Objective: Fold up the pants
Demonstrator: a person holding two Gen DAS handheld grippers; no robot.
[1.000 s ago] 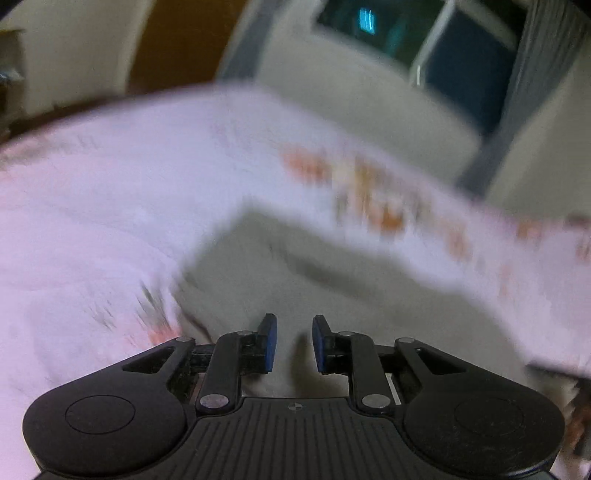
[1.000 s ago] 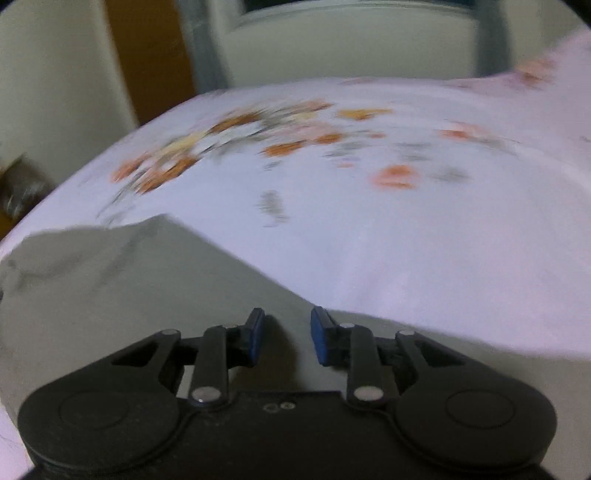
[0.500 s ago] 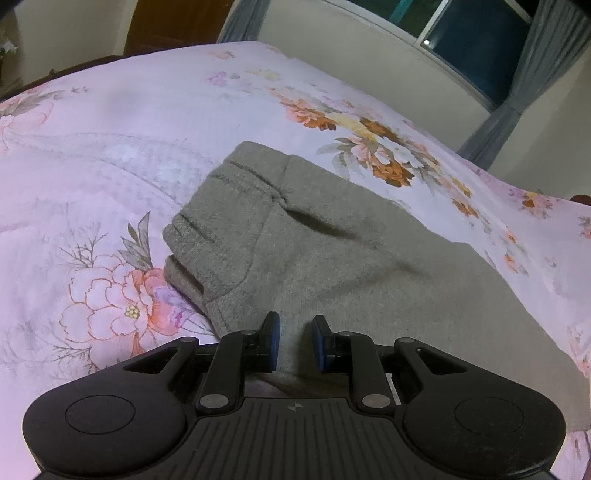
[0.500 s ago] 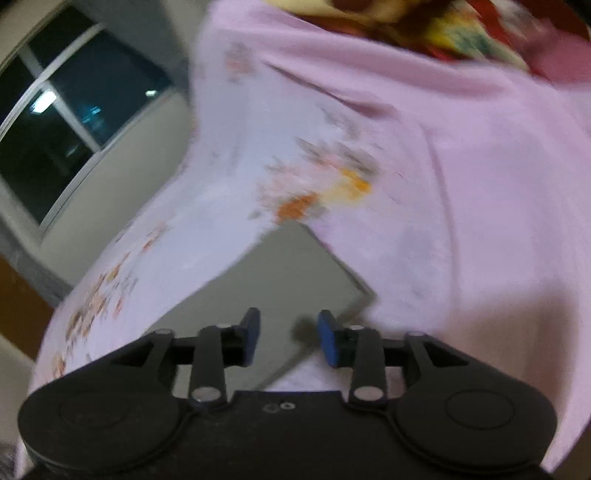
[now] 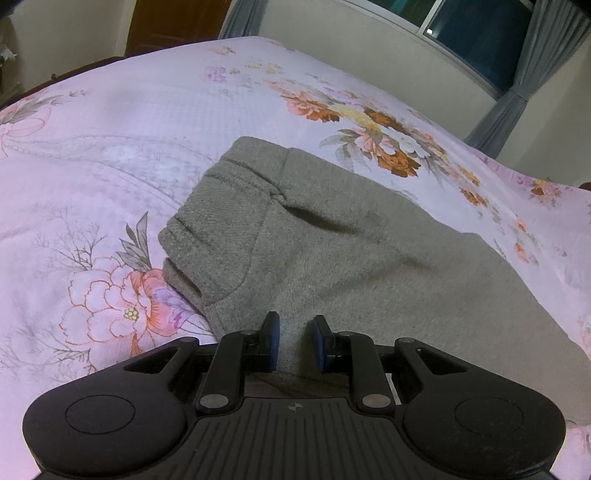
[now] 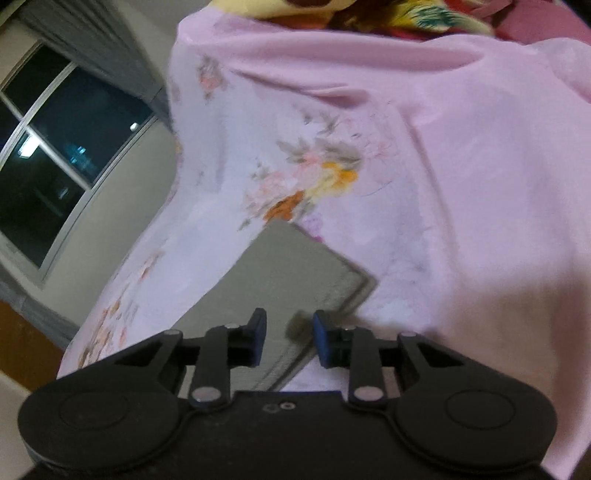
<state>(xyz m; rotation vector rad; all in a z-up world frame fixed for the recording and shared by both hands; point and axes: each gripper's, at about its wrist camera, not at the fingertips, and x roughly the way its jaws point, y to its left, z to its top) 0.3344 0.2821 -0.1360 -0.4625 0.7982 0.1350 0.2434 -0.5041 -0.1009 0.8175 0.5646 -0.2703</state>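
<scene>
The grey pants (image 5: 332, 258) lie on the flowered bedsheet (image 5: 110, 147), apparently folded lengthwise only (cross folds remain), the left gripper (image 5: 294, 341) pinching the waist end while the right gripper (image 6: 289, 338), jaws just narrowed, straddles the cuff edge.

From my left camera, the bedsheet (image 5: 110, 155) lies open and flat to the left of and beyond the grey pants (image 5: 332, 258); nothing stands on it. The wall (image 5: 369, 48) and curtain (image 5: 524, 85) bound the far edge. From my right camera, the sheet is clear past the pants' hem, with bright patterned fabric (image 6: 388, 18) bunched at the far end.
</scene>
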